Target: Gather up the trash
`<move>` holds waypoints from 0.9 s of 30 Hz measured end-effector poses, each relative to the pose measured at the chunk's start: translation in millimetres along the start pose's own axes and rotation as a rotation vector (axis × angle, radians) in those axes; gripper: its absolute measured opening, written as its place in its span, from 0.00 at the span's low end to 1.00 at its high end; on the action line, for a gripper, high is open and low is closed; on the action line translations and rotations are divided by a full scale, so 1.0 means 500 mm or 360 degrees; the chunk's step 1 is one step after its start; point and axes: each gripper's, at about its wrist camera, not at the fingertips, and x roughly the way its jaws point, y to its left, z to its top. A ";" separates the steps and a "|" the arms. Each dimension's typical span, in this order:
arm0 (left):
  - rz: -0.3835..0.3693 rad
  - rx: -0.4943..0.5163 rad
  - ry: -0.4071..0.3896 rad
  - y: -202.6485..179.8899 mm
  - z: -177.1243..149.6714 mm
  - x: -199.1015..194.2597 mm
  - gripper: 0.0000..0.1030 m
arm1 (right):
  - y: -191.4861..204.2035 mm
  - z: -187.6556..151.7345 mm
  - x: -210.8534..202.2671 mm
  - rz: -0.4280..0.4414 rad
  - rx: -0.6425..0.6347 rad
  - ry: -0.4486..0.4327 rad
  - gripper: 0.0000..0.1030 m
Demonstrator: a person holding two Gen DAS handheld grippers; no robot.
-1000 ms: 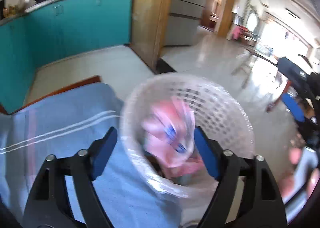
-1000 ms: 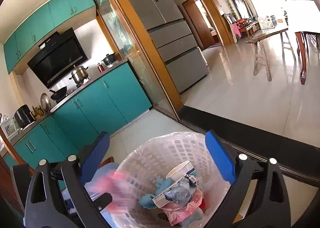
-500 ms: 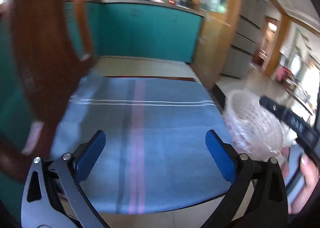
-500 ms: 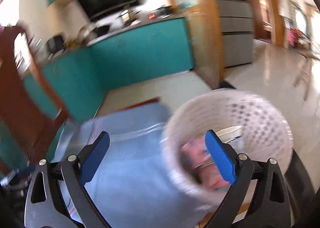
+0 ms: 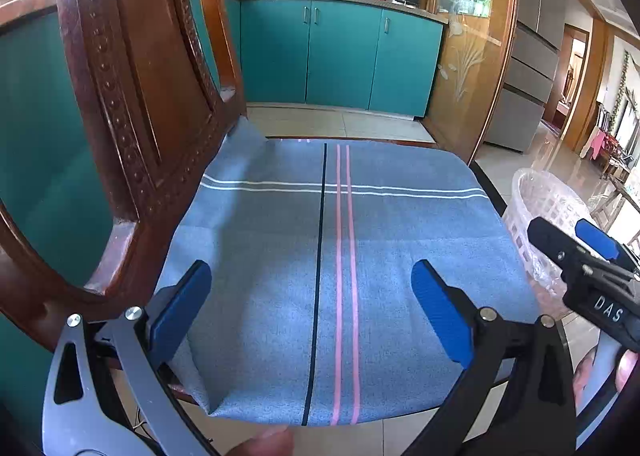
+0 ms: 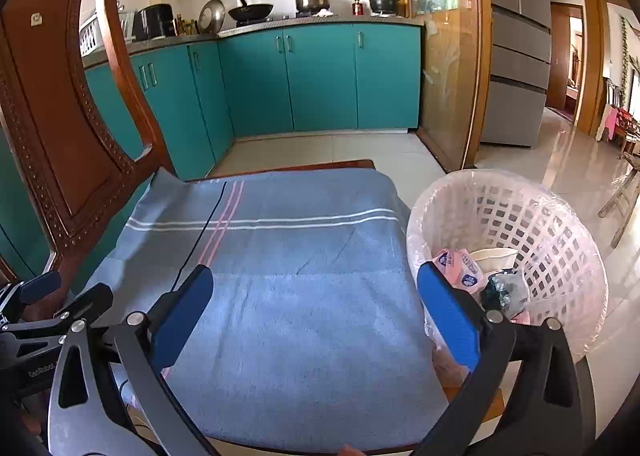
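Note:
A white lattice trash basket (image 6: pixel 560 232) lined with clear plastic stands on the floor right of the chair; it also shows in the left wrist view (image 5: pixel 540 200). Inside lie a pink wrapper (image 6: pixel 456 264), a white cup (image 6: pixel 494 256) and dark crumpled trash (image 6: pixel 506 290). My left gripper (image 5: pixel 310 306) is open and empty above the blue striped cloth (image 5: pixel 340 256) on the chair seat. My right gripper (image 6: pixel 314 312) is open and empty above the same cloth (image 6: pixel 288 276), its right finger in front of the basket's near rim.
A carved wooden chair back (image 5: pixel 132 96) rises at the left. Teal kitchen cabinets (image 6: pixel 320 76) stand behind, with pots on the counter. A wooden glass partition (image 6: pixel 448 56) and a grey fridge (image 6: pixel 518 56) are at the right. Tiled floor (image 6: pixel 580 160) lies beyond the basket.
Both grippers have swung left from over the basket to over the cloth-covered seat. The pink wrapper that was between the left fingers now lies in the basket.

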 end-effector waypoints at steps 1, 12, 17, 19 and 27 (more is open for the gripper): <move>0.0004 -0.0012 -0.0002 0.003 0.000 0.000 0.97 | 0.004 -0.002 0.003 0.0001 -0.0011 0.0007 0.97; 0.0024 -0.0015 -0.0035 -0.001 -0.002 0.001 0.97 | 0.003 -0.006 0.008 0.0013 -0.0041 0.0033 0.97; -0.0006 -0.0014 -0.0038 -0.004 -0.002 -0.002 0.97 | -0.001 -0.008 0.008 0.0012 -0.0040 0.0033 0.97; -0.0009 -0.0006 -0.0037 -0.007 -0.003 -0.002 0.97 | 0.001 -0.008 0.008 0.0011 -0.0046 0.0035 0.97; -0.0010 -0.0012 -0.0034 -0.005 -0.002 -0.002 0.97 | 0.005 -0.010 0.010 0.0015 -0.0059 0.0036 0.97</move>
